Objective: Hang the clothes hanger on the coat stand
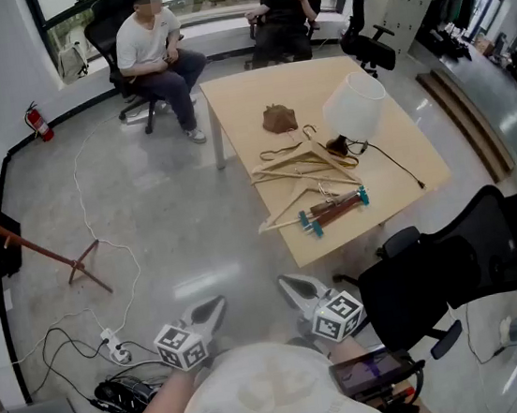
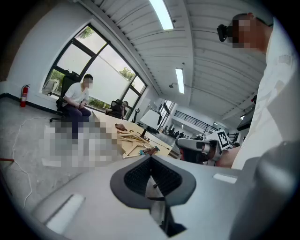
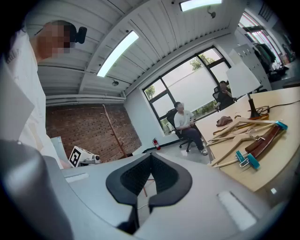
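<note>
The left hand-held gripper (image 1: 217, 305) and right hand-held gripper (image 1: 289, 287) are clenched empty, well short of the surface (image 1: 244, 99); the clothes hangers (image 1: 303, 172), seemingly four, lie by its near edge

Pale wooden hangers (image 1: 303, 168) lie flat in a loose, overlapping pile on the table (image 1: 236, 109) at right. A dark hanger (image 1: 336, 208) with teal clips lies nearest. The reddish wooden coat stand (image 1: 27, 245) stands upright far left.
</note>
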`<control>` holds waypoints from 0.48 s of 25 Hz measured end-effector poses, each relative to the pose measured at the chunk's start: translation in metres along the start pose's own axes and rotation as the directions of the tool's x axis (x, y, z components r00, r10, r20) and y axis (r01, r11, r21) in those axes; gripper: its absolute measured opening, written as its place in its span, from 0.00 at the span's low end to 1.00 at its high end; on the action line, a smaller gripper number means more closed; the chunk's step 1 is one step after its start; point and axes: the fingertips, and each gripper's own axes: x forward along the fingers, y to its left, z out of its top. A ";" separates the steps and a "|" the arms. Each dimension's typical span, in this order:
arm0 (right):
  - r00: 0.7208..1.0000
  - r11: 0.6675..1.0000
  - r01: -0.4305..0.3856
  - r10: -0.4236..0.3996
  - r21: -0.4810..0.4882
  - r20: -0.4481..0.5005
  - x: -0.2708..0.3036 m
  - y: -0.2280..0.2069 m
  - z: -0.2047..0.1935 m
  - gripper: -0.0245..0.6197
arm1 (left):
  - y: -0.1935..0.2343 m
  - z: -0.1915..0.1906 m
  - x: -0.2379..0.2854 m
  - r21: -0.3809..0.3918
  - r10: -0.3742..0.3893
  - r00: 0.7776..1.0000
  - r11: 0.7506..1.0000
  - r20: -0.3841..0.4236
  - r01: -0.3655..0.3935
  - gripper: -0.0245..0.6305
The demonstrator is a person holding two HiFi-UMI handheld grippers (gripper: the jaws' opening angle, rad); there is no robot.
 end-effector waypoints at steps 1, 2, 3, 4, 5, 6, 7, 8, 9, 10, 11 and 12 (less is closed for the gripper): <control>1.000 1.000 0.003 -0.003 -0.003 0.000 0.001 0.002 -0.001 0.06 | 0.002 0.000 -0.002 0.002 0.001 1.000 1.000 0.000 -0.001 0.04; 1.000 1.000 0.007 -0.007 -0.006 0.001 0.003 0.003 -0.002 0.06 | 0.003 0.001 -0.004 0.004 0.002 1.000 1.000 0.001 -0.002 0.04; 1.000 1.000 0.010 -0.010 -0.007 0.005 0.004 0.005 -0.002 0.06 | 0.004 0.001 -0.006 0.007 0.001 1.000 1.000 0.001 -0.001 0.04; 1.000 1.000 0.013 -0.012 -0.005 0.012 0.005 0.006 -0.002 0.06 | 0.005 0.001 -0.008 0.009 -0.001 1.000 1.000 0.000 0.001 0.04; 1.000 1.000 0.015 -0.015 0.001 0.025 0.005 0.007 0.000 0.06 | 0.006 0.001 -0.009 0.013 -0.003 1.000 1.000 -0.001 0.003 0.04; 0.999 1.000 0.016 -0.017 0.009 0.041 0.005 0.008 0.002 0.06 | 0.007 0.001 -0.010 0.016 -0.005 1.000 1.000 -0.003 0.005 0.04; 0.998 1.000 0.019 -0.020 0.018 0.057 0.005 0.009 0.004 0.06 | 0.008 0.002 -0.011 0.018 -0.008 1.000 1.000 -0.003 0.008 0.04; 0.997 0.999 0.023 -0.025 0.026 0.070 0.005 0.009 0.005 0.06 | 0.009 0.002 -0.013 0.020 -0.010 1.000 1.000 -0.003 0.010 0.04; 0.997 0.999 0.029 -0.031 0.030 0.078 0.005 0.010 0.006 0.06 | 0.011 0.003 -0.015 0.022 -0.011 1.000 1.000 -0.003 0.011 0.04; 0.996 0.999 0.034 -0.036 0.030 0.078 0.006 0.011 0.005 0.06 | 0.013 0.003 -0.017 0.024 -0.010 1.000 1.000 -0.003 0.010 0.04; 0.996 0.999 0.039 -0.041 0.027 0.076 0.007 0.012 0.004 0.06 | 0.015 0.004 -0.019 0.025 -0.009 1.000 1.000 -0.004 0.009 0.04; 0.996 0.999 0.043 -0.044 0.025 0.073 0.008 0.013 0.003 0.06 | 0.017 0.004 -0.021 0.027 -0.007 1.000 1.000 -0.004 0.007 0.04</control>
